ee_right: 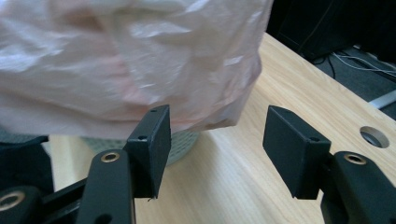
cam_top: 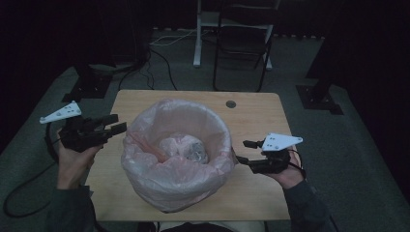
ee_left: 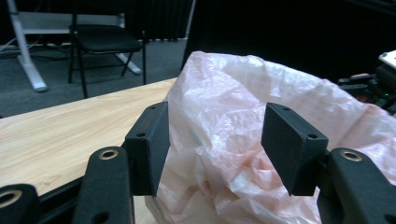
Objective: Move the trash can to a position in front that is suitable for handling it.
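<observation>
Wooden table point(cam_top: 261, 116) is carrying the bin's pink bag point(cam_top: 176, 145) at its middle; we are flanking it, left gripper point(cam_top: 117, 123) and right gripper point(cam_top: 244, 151) both spread (nothing pinched), with a dark chair point(cam_top: 244, 38) standing beyond.

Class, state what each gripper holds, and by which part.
Nothing is held: the left gripper and right gripper are open beside the pink bag.

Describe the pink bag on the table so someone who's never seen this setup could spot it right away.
Find the light wooden table; at its middle stands a bin. The pink plastic bag lines that bin, its crinkled edge folded out over the rim and hanging down the sides. It is the table's only pale, translucent thing, between two black grippers.
</observation>
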The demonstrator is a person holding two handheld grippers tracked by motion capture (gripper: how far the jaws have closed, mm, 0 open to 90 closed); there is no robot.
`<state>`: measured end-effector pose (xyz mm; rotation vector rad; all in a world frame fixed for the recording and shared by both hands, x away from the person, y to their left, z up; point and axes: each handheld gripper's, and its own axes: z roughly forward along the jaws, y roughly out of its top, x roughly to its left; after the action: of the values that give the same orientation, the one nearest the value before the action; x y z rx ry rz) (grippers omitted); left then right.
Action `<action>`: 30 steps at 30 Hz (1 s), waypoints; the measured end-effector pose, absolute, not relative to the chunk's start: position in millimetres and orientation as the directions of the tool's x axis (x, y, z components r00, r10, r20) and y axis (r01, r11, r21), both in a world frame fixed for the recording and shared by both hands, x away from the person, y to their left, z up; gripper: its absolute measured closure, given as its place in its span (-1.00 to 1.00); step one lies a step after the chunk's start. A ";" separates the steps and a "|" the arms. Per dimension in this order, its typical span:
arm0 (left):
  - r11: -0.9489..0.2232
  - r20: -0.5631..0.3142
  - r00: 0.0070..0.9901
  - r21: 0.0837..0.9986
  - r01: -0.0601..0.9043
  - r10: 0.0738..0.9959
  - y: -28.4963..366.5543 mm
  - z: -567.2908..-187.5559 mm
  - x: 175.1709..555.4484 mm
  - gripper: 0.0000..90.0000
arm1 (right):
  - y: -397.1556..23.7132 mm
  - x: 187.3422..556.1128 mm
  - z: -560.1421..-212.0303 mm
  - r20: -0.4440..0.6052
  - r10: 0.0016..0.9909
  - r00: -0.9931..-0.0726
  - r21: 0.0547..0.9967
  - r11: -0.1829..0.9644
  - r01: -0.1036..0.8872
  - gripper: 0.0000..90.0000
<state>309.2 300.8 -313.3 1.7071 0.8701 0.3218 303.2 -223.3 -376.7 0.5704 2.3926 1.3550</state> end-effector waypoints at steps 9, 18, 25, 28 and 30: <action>-0.104 -0.199 0.622 0.903 0.416 0.757 297.1 -314.8 311.5 -0.04 | -213.7 317.8 -379.1 -0.077 0.531 -0.844 0.871 0.447 0.202 -0.06; -0.135 -0.165 0.617 0.902 0.409 0.769 293.2 -310.3 307.9 -0.04 | -184.7 332.8 -383.7 -0.074 0.517 -0.853 0.871 0.451 0.197 -0.06; -0.121 -0.162 0.609 0.910 0.396 0.777 298.4 -306.1 303.4 -0.04 | -169.4 349.8 -385.0 -0.071 0.530 -0.845 0.864 0.456 0.213 -0.04; -0.119 -0.159 0.608 0.913 0.391 0.778 300.4 -304.7 302.0 -0.04 | -162.8 358.4 -386.0 -0.048 0.530 -0.846 0.864 0.447 0.230 -0.03; -0.118 -0.159 0.608 0.913 0.390 0.778 301.2 -304.2 301.1 -0.04 | -155.7 362.9 -387.0 -0.047 0.529 -0.847 0.864 0.447 0.231 -0.03</action>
<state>301.1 301.2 -304.2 1.7321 0.9630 0.4389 362.9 -155.7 -387.0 0.6510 2.3923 1.3567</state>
